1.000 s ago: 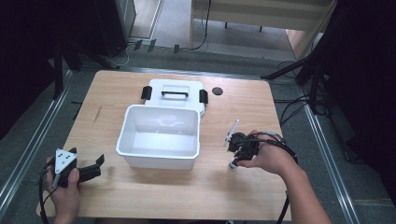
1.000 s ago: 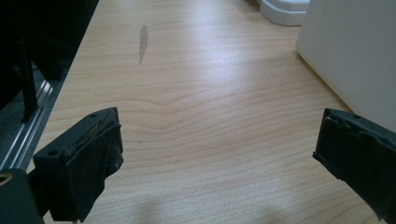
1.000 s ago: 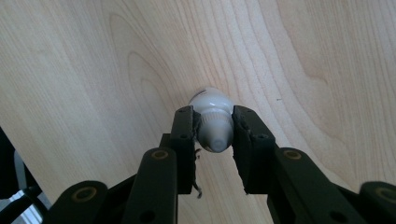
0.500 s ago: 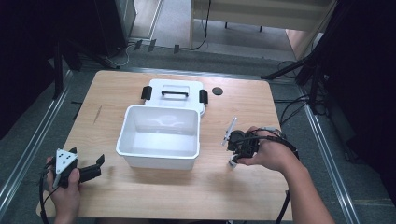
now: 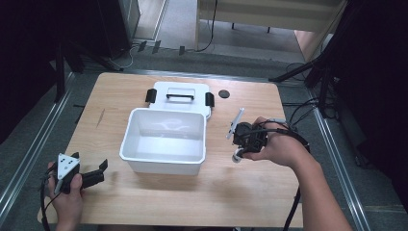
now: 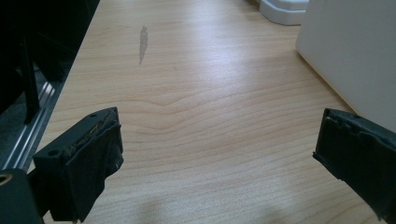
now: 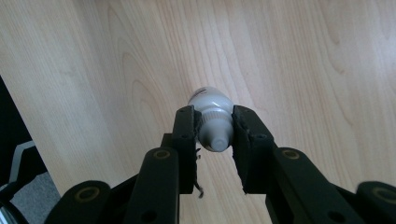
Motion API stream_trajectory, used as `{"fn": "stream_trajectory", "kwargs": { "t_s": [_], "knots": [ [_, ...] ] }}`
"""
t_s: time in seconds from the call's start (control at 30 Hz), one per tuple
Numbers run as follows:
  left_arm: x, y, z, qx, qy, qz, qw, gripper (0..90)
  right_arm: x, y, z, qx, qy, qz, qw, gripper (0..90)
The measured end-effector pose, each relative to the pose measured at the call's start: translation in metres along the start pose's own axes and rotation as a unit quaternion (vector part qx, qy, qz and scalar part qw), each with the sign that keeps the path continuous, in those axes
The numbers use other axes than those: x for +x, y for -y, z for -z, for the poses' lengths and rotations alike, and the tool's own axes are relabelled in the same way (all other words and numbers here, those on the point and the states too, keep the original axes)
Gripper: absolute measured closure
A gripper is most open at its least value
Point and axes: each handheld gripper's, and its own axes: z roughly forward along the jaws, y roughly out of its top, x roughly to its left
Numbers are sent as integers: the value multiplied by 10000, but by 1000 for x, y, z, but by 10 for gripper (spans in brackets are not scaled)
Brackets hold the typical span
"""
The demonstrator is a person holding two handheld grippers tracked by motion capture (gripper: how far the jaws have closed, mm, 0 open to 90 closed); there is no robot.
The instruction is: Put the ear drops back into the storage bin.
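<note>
The right tongs [image 7: 214,128] are clamped on a small white bottle [image 7: 212,119], one jaw on each side of its neck, just below the cap that points back toward the camera. Gripping there likely gives the pads a narrower, ridged part to bite, so the smooth body cannot slip. In the high view the bottle [image 5: 236,155] sits low at the right of the wooden surface [image 5: 269,202], near the right side of the open white bin [image 5: 164,139]. Whether it rests on the wood or hangs just above it I cannot tell.

The left tongs [image 5: 94,174] rest at the near left corner with jaws spread wide and nothing between them, probably parked out of the way. The bin's lid [image 5: 180,96] lies flat behind the bin, touching its far wall, which leaves the bin's mouth free.

The bottle is glossy white plastic with a rounded body, a ribbed collar and a small nozzle cap.
</note>
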Motion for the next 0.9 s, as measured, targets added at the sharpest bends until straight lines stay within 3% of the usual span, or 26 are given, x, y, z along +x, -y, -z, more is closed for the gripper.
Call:
{"fn": "stream_trajectory", "kwargs": {
  "t_s": [0.5,0.9],
  "knots": [
    [0,0,0,15,-12,-4,10000,14,-4,-34,40,-172,26,207,9996,722],
    [-1,0,0,18,0,-38,10000,14,-5,-55,60,-185,4,299,9994,722]
  ]
}}
